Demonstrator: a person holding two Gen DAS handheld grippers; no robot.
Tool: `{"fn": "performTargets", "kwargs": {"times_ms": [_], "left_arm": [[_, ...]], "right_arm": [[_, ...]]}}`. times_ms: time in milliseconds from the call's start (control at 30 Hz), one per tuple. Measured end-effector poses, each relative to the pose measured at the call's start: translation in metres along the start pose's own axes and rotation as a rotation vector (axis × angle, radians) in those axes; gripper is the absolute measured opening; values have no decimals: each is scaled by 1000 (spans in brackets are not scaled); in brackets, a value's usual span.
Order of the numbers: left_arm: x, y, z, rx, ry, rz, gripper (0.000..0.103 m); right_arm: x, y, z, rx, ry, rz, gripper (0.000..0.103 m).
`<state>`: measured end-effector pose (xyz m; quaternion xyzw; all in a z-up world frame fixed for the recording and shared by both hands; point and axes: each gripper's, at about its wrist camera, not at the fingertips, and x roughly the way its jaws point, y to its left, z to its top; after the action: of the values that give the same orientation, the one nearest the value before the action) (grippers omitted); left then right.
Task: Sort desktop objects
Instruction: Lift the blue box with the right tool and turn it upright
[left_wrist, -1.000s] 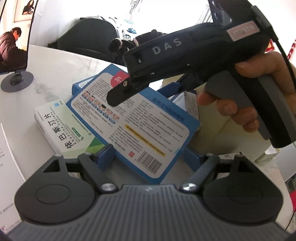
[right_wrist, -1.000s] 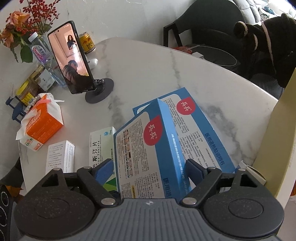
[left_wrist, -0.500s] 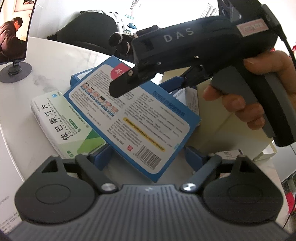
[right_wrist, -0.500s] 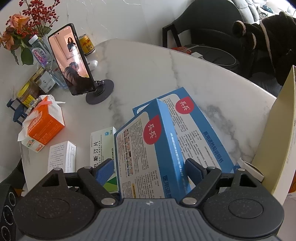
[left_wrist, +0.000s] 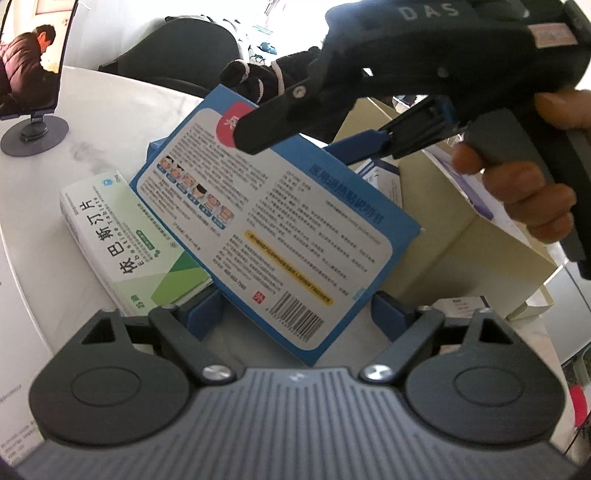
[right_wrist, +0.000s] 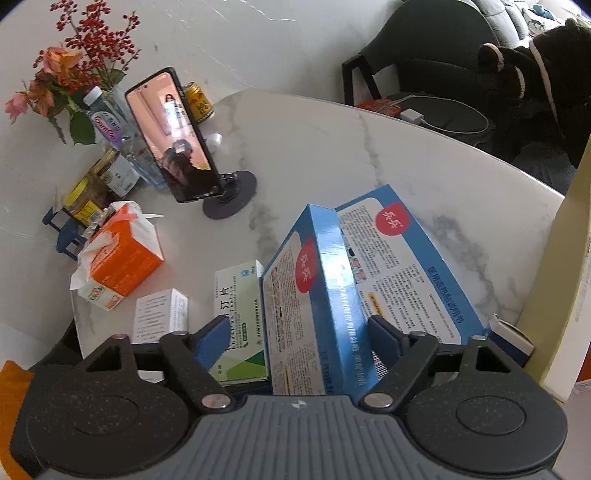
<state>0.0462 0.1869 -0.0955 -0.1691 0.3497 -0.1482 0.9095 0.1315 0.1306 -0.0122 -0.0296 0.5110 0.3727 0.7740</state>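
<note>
Glossy cardboard blue box (right_wrist: 325, 295); polished white marble table (right_wrist: 332, 147); matt black plastic hand-held gripper (right_wrist: 295, 341)

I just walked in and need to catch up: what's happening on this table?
A person is sorting medicine boxes with two handheld grippers. The right gripper straddles a blue box tipped on edge; its jaws have just been closing, with a gap on one side. The left gripper, open, frames the box's lower corner; its jaws have just been opening. A green-and-white tablet box lies flat beside it.
</note>
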Motion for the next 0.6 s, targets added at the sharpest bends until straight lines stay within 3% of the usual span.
{"fn": "performTargets", "kwargs": {"times_ms": [233,400,600], "left_arm": [[-2,3,0,-7,14,22,88],[-1,1,3,-4,22,40,88],[-6,-1,6,11,2,39,88]], "right_arm": [[3,2,1,-5,25,9,52],[14,10,-1,-46,68,-4,38],[24,16,-5,-81,101,1,35]]}}
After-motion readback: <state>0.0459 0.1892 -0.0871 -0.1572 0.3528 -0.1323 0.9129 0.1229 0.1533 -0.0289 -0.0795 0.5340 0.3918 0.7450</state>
